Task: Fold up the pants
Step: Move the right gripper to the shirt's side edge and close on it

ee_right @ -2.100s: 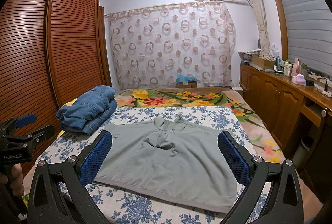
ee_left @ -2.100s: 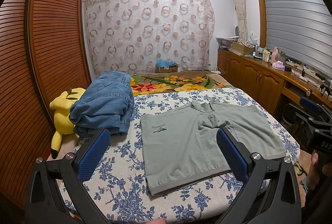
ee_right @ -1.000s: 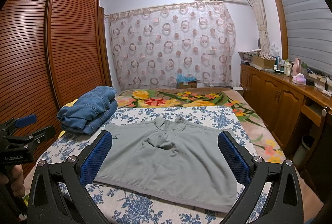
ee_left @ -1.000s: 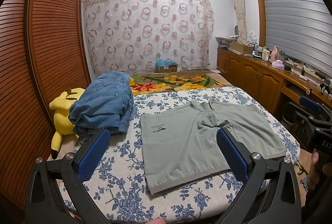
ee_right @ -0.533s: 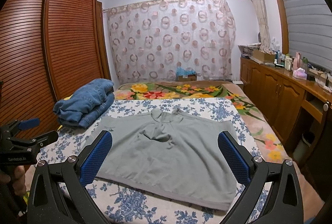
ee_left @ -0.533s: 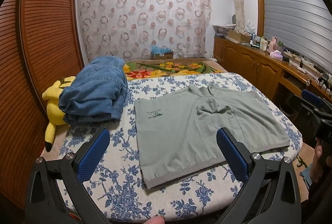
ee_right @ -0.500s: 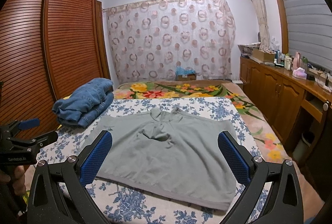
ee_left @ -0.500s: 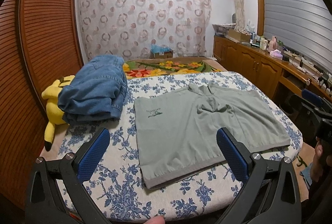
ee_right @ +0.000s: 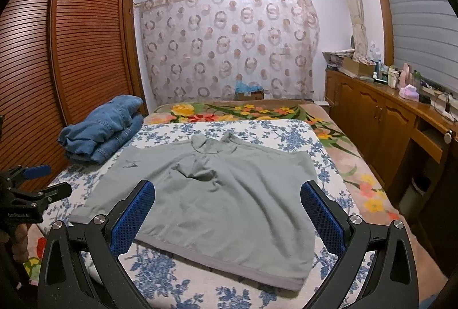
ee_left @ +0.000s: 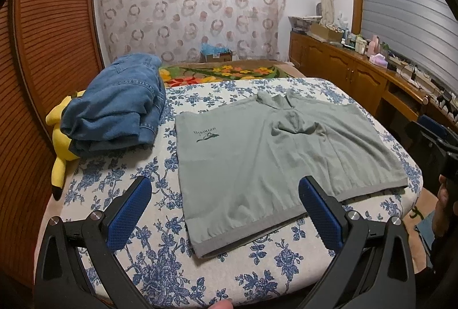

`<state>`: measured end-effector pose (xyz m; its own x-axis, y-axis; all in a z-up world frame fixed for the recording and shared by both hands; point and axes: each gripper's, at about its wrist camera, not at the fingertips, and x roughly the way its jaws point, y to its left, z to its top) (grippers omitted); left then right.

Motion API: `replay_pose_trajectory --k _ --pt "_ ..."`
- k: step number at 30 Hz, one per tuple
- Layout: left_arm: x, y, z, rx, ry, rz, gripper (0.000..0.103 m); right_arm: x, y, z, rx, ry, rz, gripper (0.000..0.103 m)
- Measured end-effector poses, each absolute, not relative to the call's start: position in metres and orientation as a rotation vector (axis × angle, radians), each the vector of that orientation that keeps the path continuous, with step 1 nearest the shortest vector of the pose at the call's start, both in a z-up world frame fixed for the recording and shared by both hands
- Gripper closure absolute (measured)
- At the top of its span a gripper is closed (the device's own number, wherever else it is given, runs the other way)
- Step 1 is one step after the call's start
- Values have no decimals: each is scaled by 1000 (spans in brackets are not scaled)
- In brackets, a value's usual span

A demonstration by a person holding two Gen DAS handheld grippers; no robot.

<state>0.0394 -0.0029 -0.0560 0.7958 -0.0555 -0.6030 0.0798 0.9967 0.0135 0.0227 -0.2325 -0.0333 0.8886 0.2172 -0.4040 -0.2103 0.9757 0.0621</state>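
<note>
Left wrist view shows the grey pants (ee_left: 274, 163) spread flat on the bed (ee_left: 160, 260), waistband nearest, long axis running left to right. Left tool (ee_left: 224, 211) hangs spread above the left waistband corner; right tool (ee_right: 227, 214), also spread and empty, hovers nearer the right side.

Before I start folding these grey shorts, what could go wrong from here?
Three risks, judging by how things lie:
1. The grey shorts are bunched at the crotch; folding may trap that wrinkle.
2. Their near waistband lies close to the edge of the blue-flowered bedspread, so a pull could drag them off.
3. The folded blue jeans sit close by the left leg and may snag.
</note>
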Motion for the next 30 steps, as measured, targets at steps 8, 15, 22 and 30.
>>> replay_pose_trajectory --k 8,15,22,30 --pt "58 -14 -57 92 643 -114 0 29 -239 -34 -1 440 207 1" --pt "76 -25 -60 116 660 -179 0 48 -245 -32 -19 473 200 5" --pt "94 -38 -68 122 704 -235 0 71 -253 -33 -38 514 215 12" --pt "111 -44 -87 126 763 -262 0 113 -274 -33 -44 588 256 35"
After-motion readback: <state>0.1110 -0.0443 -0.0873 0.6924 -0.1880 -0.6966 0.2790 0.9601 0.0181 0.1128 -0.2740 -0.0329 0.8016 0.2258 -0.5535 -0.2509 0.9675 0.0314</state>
